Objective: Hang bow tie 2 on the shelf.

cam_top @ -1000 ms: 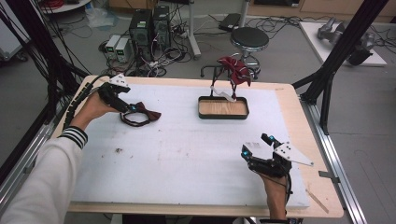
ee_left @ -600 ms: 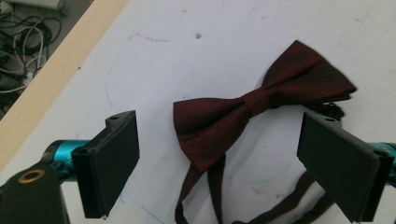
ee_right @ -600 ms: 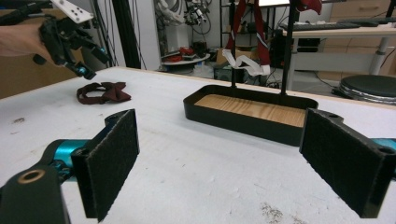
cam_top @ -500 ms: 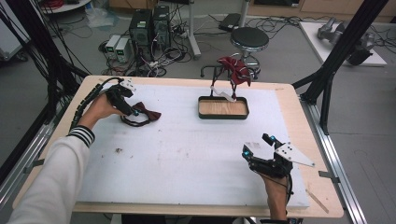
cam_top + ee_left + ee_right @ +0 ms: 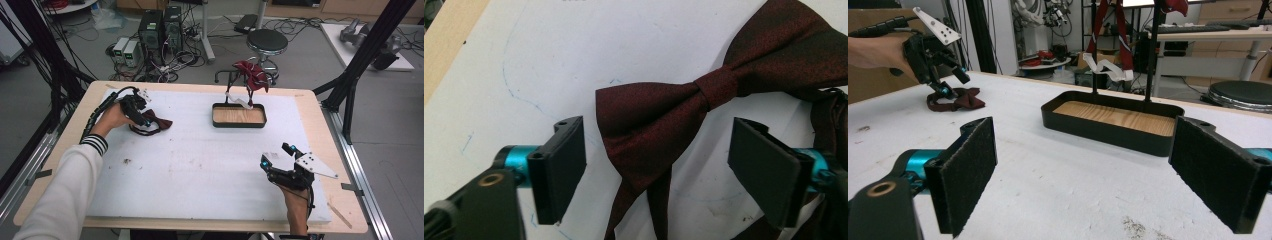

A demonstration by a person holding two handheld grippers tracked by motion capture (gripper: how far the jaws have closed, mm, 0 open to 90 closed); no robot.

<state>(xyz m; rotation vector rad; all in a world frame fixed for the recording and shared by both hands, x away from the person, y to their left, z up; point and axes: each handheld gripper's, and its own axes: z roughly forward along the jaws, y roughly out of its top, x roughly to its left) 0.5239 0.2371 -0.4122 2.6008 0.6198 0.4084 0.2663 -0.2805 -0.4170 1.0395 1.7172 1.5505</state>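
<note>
Two jaws of the left gripper [image 5: 659,170] are closing, still wide, around the bow tie [image 5: 664,115]; gripping one wing risks crumpling it.

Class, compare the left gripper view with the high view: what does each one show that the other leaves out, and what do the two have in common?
Left gripper view alone: the dark red bow tie's centre knot, fabric texture and faint blue pen lines on the white mat. High view alone: the black tray with its stand, a second red bow tie hanging there, the right gripper, open, and a stool. Shared: the bow tie lying between the open jaws of the left gripper, which have just been closing.
</note>
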